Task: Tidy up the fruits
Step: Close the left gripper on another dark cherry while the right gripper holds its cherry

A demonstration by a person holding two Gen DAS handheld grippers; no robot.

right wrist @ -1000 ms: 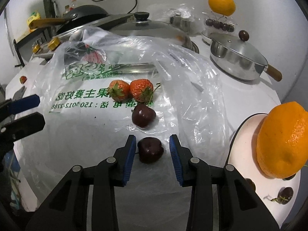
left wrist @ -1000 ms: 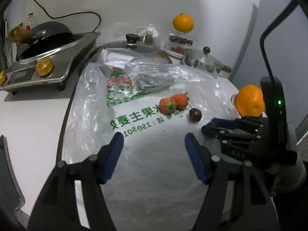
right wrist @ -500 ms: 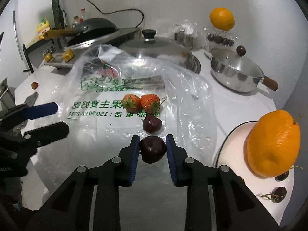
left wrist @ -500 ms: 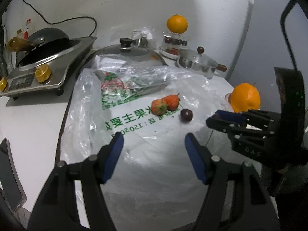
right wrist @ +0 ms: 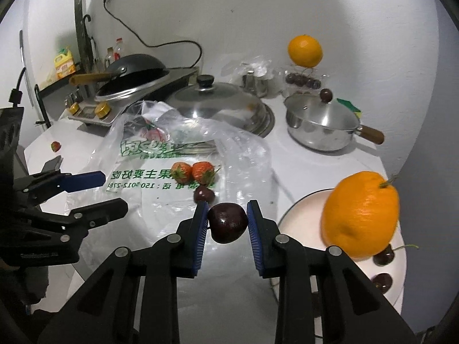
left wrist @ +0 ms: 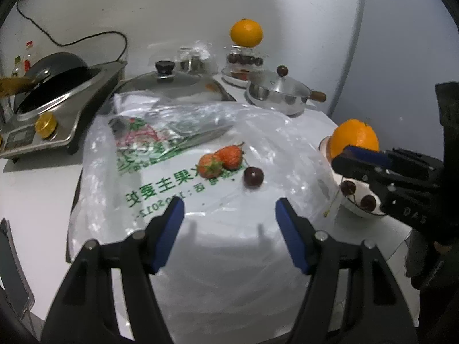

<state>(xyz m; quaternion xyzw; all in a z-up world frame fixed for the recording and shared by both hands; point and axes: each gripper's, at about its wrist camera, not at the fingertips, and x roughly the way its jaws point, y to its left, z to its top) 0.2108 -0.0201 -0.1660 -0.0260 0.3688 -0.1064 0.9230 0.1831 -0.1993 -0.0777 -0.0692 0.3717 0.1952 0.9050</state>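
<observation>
Right wrist view, centre of frame: the right hand-held gripper [right wrist: 228, 222] holds a dark cherry [right wrist: 228, 223] clamped between its blue pads [right wrist: 200, 229], lifted clear of the plastic bag [right wrist: 172, 177]. The cherry is nearly round, so it has no clear long axis; no stem is visible, and which way its stem end faces cannot be told. Lower right: a white plate [right wrist: 298, 215] carries an orange [right wrist: 360, 215] and more cherries. Left wrist view: the left hand-held gripper [left wrist: 229, 218] hangs wide and empty over the bag; two strawberries [left wrist: 219, 162] and a loose cherry [left wrist: 253, 177] lie at centre on the desk [left wrist: 37, 200]. Risk, as judged: the smooth round fruit may squirt from the pads or bruise under pressure; dropped on the plate, it may roll off the rim.
</observation>
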